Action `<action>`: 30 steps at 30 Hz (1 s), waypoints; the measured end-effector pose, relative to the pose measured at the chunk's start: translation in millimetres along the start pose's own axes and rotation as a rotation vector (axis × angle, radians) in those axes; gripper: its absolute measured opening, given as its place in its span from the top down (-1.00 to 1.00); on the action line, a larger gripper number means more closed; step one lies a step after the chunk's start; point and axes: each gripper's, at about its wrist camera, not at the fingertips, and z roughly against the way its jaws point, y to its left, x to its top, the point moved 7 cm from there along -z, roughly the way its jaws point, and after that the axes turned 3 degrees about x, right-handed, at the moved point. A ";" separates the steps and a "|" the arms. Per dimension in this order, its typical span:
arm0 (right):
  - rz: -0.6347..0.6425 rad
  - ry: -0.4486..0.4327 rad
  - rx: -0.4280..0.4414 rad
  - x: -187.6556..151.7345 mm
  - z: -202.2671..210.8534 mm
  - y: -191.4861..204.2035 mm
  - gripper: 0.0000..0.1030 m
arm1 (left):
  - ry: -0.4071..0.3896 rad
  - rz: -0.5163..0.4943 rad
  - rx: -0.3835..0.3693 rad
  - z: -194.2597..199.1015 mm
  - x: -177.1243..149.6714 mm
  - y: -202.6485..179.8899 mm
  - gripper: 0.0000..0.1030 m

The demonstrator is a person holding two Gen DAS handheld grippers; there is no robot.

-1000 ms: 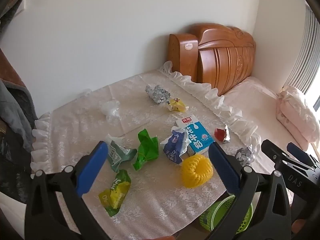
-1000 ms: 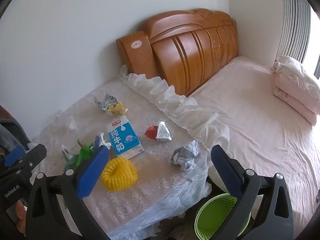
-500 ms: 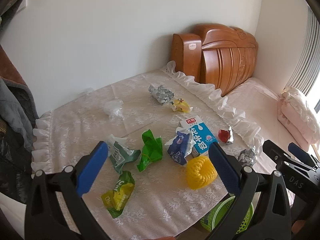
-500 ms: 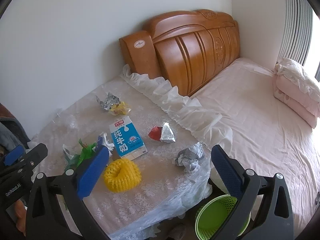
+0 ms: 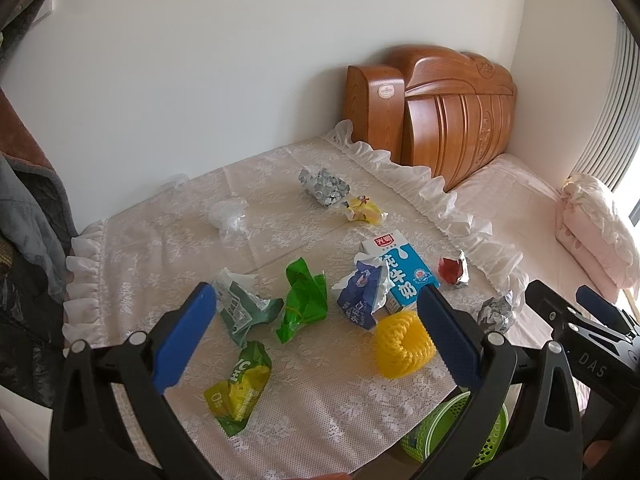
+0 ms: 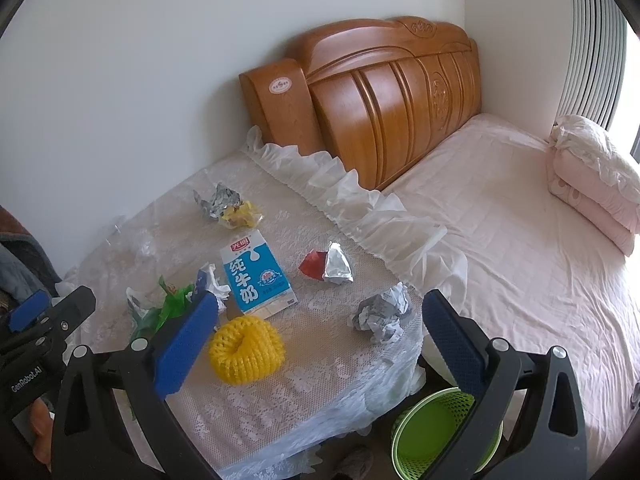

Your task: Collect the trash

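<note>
Trash lies scattered on a lace-covered table [image 5: 160, 248]. There is a blue-white milk carton [image 5: 400, 272] [image 6: 256, 276], a yellow foam net [image 5: 404, 340] [image 6: 246, 354], a green wrapper [image 5: 302, 300], a yellow-green packet [image 5: 240, 390], a blue bag [image 5: 360, 296], a red-silver wrapper [image 6: 328, 266] and a crumpled paper ball [image 6: 384, 312]. A green bin [image 6: 436, 436] [image 5: 456, 432] stands on the floor beside the table. My left gripper [image 5: 316, 332] is open and empty above the near table edge. My right gripper [image 6: 316, 336] is open and empty above the table's corner.
A foil wad [image 5: 324, 186], a yellow wrapper [image 5: 364, 212] and a clear plastic scrap [image 5: 228, 216] lie farther back. A pink bed [image 6: 520, 248] with a wooden headboard [image 6: 380, 92] and folded bedding [image 6: 596, 184] is to the right. Dark clothes [image 5: 24, 240] hang at left.
Both grippers have pulled back and risen slightly, so the table and trash look a bit farther away. Both stay open. No trash has moved.
</note>
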 end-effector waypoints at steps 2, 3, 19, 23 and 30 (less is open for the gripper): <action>0.000 0.000 -0.001 0.0 0.0 0.1 -0.96 | 0.000 0.001 0.000 0.1 -0.2 0.3 -0.87; -0.001 0.001 0.000 0.2 -0.1 -0.3 -0.96 | 0.000 0.001 0.000 0.1 -0.2 0.4 -0.87; 0.008 0.000 0.005 -3.1 4.0 4.4 -0.96 | 0.000 0.011 0.005 6.5 -2.9 2.5 -0.87; 0.012 -0.001 0.005 -3.3 5.4 5.4 -0.96 | 0.003 0.018 0.002 7.6 -1.6 4.7 -0.87; 0.017 -0.003 0.008 -5.2 7.8 9.1 -0.96 | 0.005 0.023 0.000 9.5 -0.8 7.5 -0.87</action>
